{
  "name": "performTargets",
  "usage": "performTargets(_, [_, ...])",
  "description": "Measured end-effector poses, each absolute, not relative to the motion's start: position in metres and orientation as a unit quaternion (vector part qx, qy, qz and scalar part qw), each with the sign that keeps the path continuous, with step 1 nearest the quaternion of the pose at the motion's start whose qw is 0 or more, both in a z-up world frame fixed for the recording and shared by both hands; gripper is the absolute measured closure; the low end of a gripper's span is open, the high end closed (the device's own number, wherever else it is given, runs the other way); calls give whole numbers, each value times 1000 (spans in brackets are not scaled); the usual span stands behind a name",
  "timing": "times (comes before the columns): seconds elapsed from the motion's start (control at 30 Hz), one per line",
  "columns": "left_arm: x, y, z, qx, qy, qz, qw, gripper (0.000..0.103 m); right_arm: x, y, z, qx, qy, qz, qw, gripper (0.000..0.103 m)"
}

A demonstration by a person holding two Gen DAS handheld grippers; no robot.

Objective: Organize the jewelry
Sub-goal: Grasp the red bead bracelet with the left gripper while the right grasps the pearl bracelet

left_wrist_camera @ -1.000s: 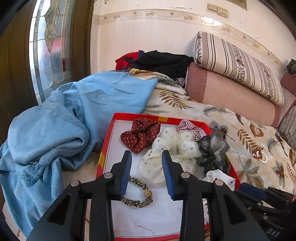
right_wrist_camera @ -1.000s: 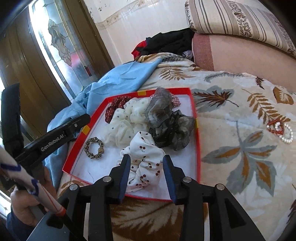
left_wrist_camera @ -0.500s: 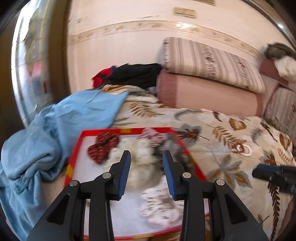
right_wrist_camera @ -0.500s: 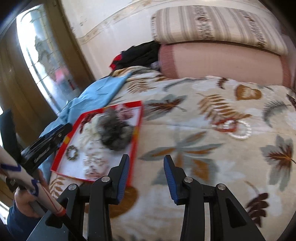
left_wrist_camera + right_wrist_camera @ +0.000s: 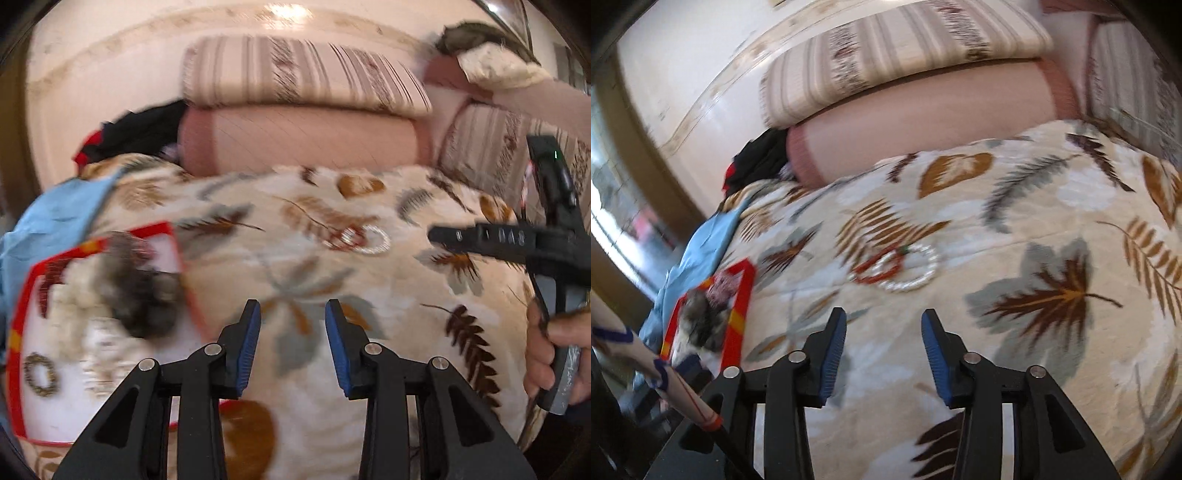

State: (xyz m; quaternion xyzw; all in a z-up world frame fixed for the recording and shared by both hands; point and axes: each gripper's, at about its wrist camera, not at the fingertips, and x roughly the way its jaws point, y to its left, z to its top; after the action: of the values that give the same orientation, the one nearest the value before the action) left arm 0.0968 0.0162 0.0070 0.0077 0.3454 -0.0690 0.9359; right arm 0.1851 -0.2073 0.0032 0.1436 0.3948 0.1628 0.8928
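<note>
Bare leaf-print blanket ahead of both tongs, red tray off left, pillows beyond

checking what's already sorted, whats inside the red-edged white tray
In the red-edged white tray: a dark grey gauze scrunchie, cream fabric scrunchies, a leopard-print hair tie. Anything beneath the pile is covered; blur hides detail.

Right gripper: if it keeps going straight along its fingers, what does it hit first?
Most likely the leaf-print blanket, bare between the open fingers of the right gripper. The pearl bracelet and red bracelet lie just beyond along that line; blur and unclear depth make it uncertain whether it reaches them.
</note>
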Motion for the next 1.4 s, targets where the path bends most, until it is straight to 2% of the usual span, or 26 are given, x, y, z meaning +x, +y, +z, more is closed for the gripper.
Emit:
performTargets(0.33, [195,-32,5,6,412,-84,907,69,193,-263,4,239,400,154,872,61])
performTargets(0.5, [250,-39,-17,14,457,-84,886,69,190,-272,8,247,397,167,868,61])
performTargets(0.57, [267,-39,-28,13,470,-78,879,75,190,-276,9,248,395,167,869,61])
performTargets(0.73, [294,-50,-47,20,488,-83,869,76,192,-286,6,270,400,173,859,61])
performTargets(0.87, [309,-62,-60,44,488,-68,869,80,195,-287,6,270,399,173,859,61])
performTargets(0.97, [310,-57,-60,28,483,-42,874,94,197,-286,3,267,403,171,858,61])
performTargets(1.0, [306,-55,-61,28,480,-36,876,95,198,-286,2,267,405,169,858,61])
performTargets(1.2, [257,-35,-57,20,490,-23,871,95,203,-282,0,264,407,164,859,61])
performTargets(1.4, [169,-20,-53,3,503,-36,863,95,210,-270,-6,240,413,155,865,61])
